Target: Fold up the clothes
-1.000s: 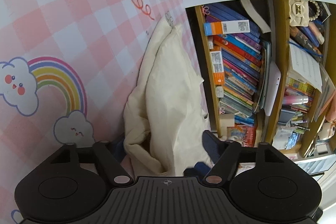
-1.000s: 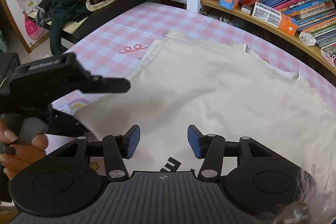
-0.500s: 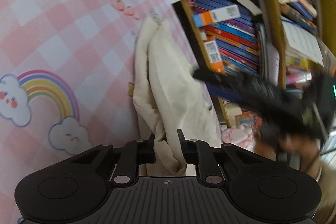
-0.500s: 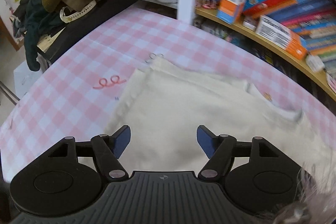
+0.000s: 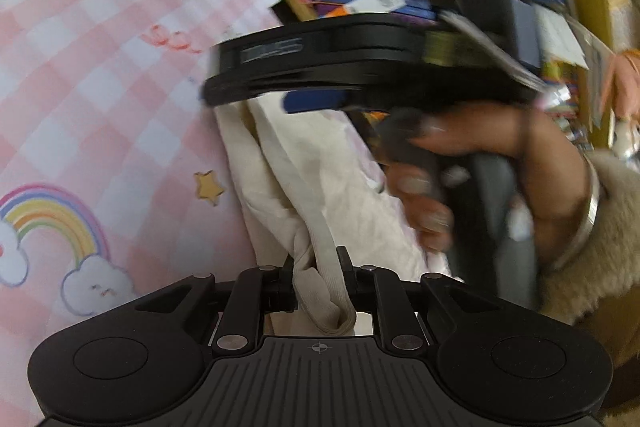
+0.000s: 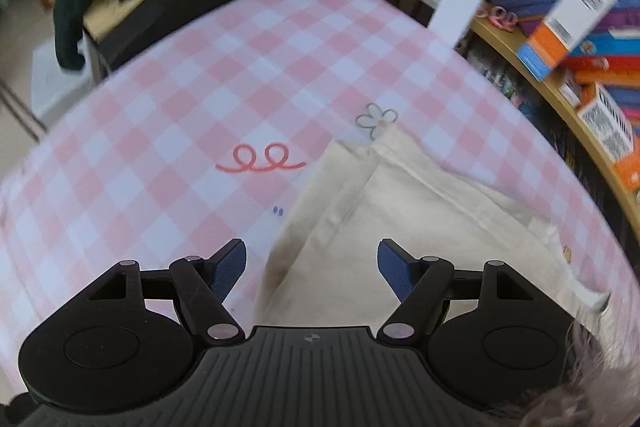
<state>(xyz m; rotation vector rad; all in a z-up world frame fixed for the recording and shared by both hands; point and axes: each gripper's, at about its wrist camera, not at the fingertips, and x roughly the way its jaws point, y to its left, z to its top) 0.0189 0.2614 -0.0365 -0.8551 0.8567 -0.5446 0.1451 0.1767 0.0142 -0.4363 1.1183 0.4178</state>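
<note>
Left wrist view. Left gripper [image 5: 318,277]: narrow, clamped on a bunched ribbed edge of the shirt [image 5: 304,187]. Shirt: cream, rumpled, lifted off the cloth [image 5: 100,67] from the clamp, trailing away toward the shelf [image 5: 400,3]. Right gripper [image 5: 360,63]: black, blurred, crossing above the shirt, between clamp and shelf; hand [image 5: 472,163] wrapped round its handle, fuzzy sleeve [image 5: 600,227] behind. Width of its tongs not readable here.

Right wrist view. Right gripper [image 6: 312,269]: wide, nothing between the blue pads [image 6: 228,267], jaws lately opening further, poised over the shirt's [image 6: 420,227] left edge. Shirt corner flat on the cloth [image 6: 180,99], near the printed flower [image 6: 376,119], shelf [image 6: 560,95] to the right.

Risks, as judged. Clamp holds a thick bunch, not a single layer: uneven fold, or slip if pulled hard. Wide tongs straddle hem and bare cloth: chance of pinching the cloth along with the shirt. Grippers close together over the shirt: knock possible. Blur suggests haste: grasp point easily missed.
</note>
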